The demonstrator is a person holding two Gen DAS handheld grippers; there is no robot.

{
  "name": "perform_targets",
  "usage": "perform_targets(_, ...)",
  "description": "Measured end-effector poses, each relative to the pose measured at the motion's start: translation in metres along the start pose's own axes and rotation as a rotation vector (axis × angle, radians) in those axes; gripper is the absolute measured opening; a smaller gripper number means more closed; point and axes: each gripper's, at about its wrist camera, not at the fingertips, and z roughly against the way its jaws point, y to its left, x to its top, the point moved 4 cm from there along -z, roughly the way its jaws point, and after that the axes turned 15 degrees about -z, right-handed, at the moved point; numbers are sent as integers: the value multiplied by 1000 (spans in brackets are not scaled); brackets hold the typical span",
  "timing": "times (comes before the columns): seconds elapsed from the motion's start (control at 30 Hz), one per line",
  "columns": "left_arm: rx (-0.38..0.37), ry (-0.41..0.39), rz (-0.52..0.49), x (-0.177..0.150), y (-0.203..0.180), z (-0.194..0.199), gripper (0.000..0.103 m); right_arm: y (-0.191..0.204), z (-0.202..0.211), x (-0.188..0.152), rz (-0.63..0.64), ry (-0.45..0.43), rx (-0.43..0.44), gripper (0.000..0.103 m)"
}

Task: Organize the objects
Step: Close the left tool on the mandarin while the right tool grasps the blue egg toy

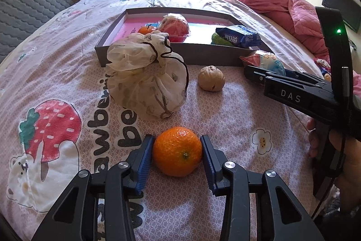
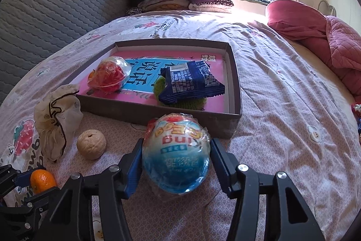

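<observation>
Shallow grey cardboard box (image 2: pixel 234 87) sat on the bed (image 2: pixel 282 105), open top, pink-and-blue printed sheet lining its floor with large Chinese characters I couldn't read reliably. Inside: a clear-wrapped red ball (image 2: pixel 109 76) at 9 o'clock with a small tangerine (image 1: pixel 146 30) tucked behind it, a dark blue snack packet (image 2: pixel 191 83) at 3 o'clock lying on a green knitted item (image 2: pixel 180 103). Packet print too small to read.

Outside the box, near its front wall: a white drawstring pouch (image 1: pixel 146 83), closed with a dark cord, contents hidden; a tan walnut (image 1: pixel 211 78) at the pouch's 3 o'clock.

Left gripper (image 1: pixel 177 151): blue-padded jaws stood either side of a mandarin (image 1: pixel 177 150) resting on the bedspread, pads right at its skin; can't tell whether they pressed on it.

Right gripper (image 2: pixel 176 162): jaws straddled a plastic-wrapped blue-and-white toy egg (image 2: pixel 176 159), just in front of the box's near wall at 6 o'clock. Left pad touched the wrapper, right pad showed a sliver of gap, so not clamped. Egg label upside down; only Latin letters, roughly "buil", were legible.

Right gripper body read "DAS" in the left wrist view. Bedspread print showed partial "awberi" beside a strawberry-and-bear graphic.
</observation>
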Motion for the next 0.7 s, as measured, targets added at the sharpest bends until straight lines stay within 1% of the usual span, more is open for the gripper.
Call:
perform_targets(0.17, -10, -4, 11, 0, 1, 2, 42, 0, 3, 0, -4, -2, 17, 53)
perform_targets(0.5, -4, -16, 8, 1, 0, 9, 42, -2, 20, 2, -30, -20, 60, 53)
perform_targets(0.7, 10, -35, 5, 4, 1, 18, 42, 7, 36, -1, -17, -30, 104, 53)
